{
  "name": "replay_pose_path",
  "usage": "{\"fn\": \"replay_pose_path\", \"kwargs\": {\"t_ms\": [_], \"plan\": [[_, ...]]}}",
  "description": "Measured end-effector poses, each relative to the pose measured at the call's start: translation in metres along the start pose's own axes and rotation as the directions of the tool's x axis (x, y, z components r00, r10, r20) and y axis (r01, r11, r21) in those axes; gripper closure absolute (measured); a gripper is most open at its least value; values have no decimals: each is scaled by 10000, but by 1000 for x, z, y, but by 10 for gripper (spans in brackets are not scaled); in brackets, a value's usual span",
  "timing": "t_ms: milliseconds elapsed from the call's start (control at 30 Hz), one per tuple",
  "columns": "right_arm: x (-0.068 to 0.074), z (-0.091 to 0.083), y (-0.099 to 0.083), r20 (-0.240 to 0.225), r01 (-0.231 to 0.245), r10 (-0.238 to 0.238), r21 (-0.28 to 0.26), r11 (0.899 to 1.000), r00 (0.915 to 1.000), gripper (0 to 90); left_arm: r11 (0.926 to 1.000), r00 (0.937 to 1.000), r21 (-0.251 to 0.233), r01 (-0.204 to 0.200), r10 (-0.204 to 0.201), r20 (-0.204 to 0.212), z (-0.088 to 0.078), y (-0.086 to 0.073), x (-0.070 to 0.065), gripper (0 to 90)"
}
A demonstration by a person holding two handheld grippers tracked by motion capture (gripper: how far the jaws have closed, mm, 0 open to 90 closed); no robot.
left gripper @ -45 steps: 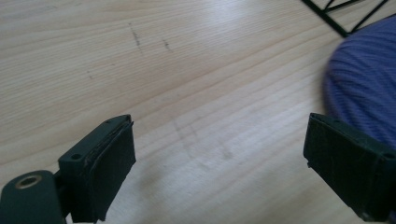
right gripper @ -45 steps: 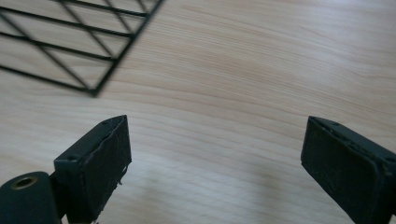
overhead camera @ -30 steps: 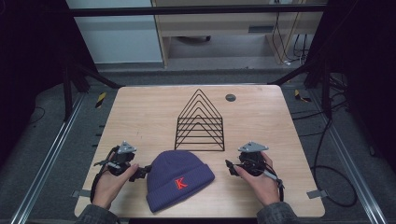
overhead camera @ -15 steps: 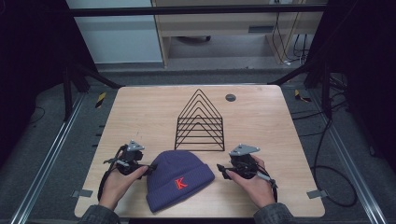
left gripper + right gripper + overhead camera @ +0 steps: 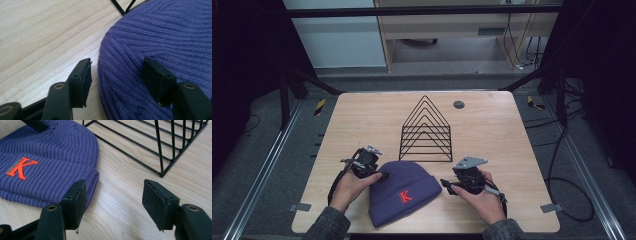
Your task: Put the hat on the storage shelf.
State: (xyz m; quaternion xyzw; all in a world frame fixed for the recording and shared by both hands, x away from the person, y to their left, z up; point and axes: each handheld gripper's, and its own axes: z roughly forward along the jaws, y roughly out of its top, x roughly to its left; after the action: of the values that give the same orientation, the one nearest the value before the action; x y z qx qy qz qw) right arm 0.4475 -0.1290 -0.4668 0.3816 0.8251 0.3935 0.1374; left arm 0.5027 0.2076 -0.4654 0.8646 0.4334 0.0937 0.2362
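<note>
A purple knit beanie with a red K lies flat at the table's near edge. My left gripper is at its left side. In the left gripper view the left gripper straddles the beanie: one jaw stands over bare wood, the other over the knit. Its jaws have just been closing and still stand open around the edge. My right gripper is at the hat's right. In the right gripper view the right gripper is open over bare wood, one jaw beside the beanie's cuff. Its jaws have narrowed slightly.
A black wire rack of triangular frames stands just behind the hat, close to both grippers; its base wires run ahead of the right gripper. A small dark disc lies at the far side of the wooden table.
The left gripper has slid right onto the beanie's left edge, and its jaws have narrowed around it. The right hand has barely moved, with slightly narrower jaws.
</note>
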Motion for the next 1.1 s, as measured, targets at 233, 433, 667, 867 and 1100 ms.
{"fn": "replay_pose_path", "kwargs": {"t_ms": [233,433,667,867,1100], "plan": [[3,0,3,-160,177,-178,-70,9998,9997,355,9996,9997,286,-73,66,248,4,1,0,558],[6,2,5,-293,200,-200,15,9998,9994,349,9996,9992,127,-249,245,300,5,1,-2,731],[7,6,5,-219,312,-310,83,9995,9993,330,9986,9983,-189,-489,495,307,0,-1,-1,780],[5,7,3,-169,222,-220,95,9997,9996,314,9963,9972,-479,-707,717,201,-9,-1,-3,789],[6,6,3,-85,237,-236,38,9997,9997,293,9891,9934,-924,-1144,1146,-31,-27,2,-12,796]]}}
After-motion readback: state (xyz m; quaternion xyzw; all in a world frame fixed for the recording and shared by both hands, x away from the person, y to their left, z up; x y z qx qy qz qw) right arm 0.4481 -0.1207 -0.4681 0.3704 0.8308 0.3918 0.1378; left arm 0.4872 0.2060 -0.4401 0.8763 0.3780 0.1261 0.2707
